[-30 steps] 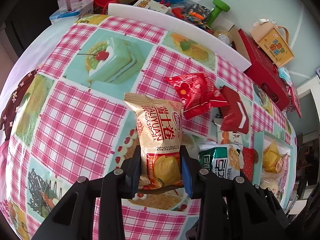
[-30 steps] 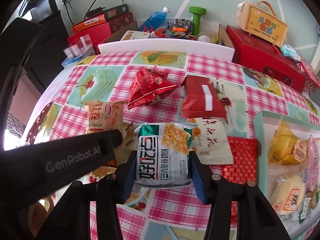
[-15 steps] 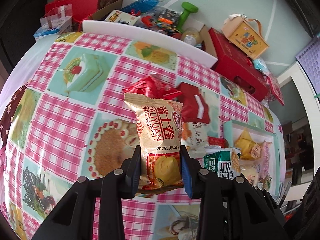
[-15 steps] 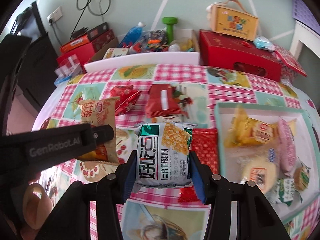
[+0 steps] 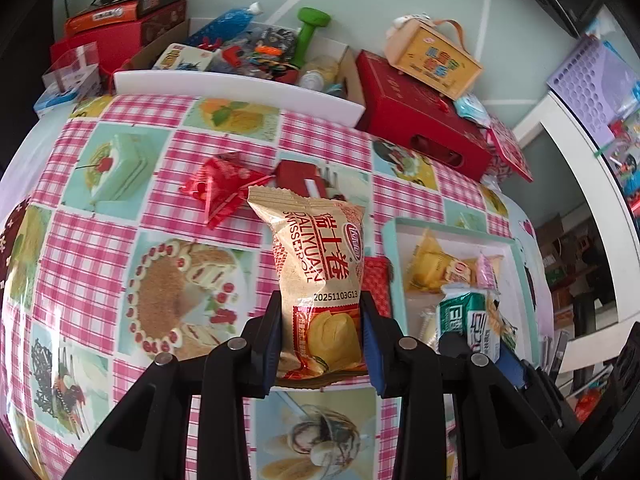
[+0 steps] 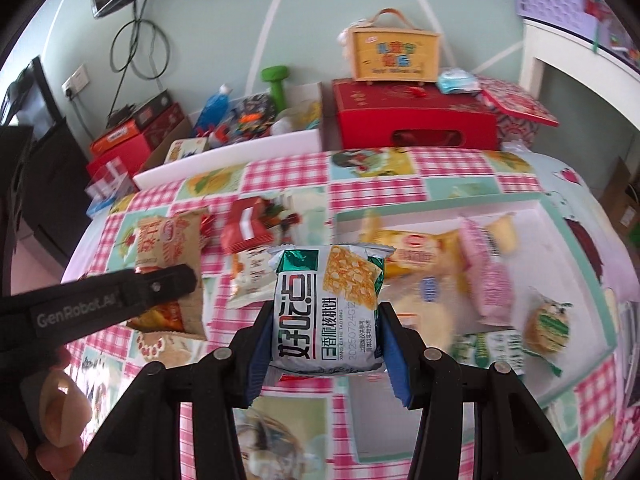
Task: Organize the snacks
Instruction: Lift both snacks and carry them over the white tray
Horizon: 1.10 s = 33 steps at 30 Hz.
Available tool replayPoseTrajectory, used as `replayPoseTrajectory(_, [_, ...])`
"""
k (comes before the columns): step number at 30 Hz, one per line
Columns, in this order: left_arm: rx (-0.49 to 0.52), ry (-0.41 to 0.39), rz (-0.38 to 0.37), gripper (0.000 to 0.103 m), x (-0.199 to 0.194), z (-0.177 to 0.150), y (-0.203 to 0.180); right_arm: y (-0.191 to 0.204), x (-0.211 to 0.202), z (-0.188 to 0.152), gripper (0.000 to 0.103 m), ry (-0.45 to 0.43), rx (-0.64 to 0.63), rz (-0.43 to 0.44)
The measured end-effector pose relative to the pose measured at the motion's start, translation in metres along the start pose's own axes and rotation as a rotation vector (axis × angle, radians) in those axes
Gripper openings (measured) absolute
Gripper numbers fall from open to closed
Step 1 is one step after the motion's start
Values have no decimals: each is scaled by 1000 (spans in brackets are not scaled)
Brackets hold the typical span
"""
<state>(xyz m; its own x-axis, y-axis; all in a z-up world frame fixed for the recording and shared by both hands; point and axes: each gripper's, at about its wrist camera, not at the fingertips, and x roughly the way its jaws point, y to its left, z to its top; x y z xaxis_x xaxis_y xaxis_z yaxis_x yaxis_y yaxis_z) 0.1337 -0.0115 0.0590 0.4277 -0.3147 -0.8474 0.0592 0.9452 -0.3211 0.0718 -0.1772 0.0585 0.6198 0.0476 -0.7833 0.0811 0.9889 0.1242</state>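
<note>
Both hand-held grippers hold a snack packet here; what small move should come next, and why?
Probably carry the right hand-held gripper, shut on the green-and-white cracker packet, on over the teal-rimmed tray and lower it: the packet hangs at the tray's near-left edge, and other snacks already lie inside.

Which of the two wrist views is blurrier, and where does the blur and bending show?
Right wrist view: the snacks in the tray are smeared by motion blur, while the walnut crisp packet in the right hand-held gripper stays sharp. Left wrist view: mostly crisp, Swiss roll packet readable; fisheye bends the checked tablecloth in both.
</note>
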Motion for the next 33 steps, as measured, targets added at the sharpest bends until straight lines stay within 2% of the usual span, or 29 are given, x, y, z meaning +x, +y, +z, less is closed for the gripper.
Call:
replayPoseTrajectory(7, [91, 26, -58, 37, 6, -14, -43, -61, -12, 6, 53, -31, 134, -64])
replayPoseTrajectory(14, [199, 53, -78, 37, 16, -33, -88, -115, -17, 4, 53, -46, 226, -139])
replayPoseTrajectory(19, [283, 75, -69, 37, 24, -46, -118, -146, -18, 4, 53, -54, 284, -161])
replayPoseTrajectory(26, [416, 41, -33, 37, 32, -53, -159, -176, -15, 9, 53, -78, 337, -160])
replayPoseTrajectory(33, [396, 45, -13, 37, 53, -35, -170, -203, -11, 12, 53, -89, 369, -190])
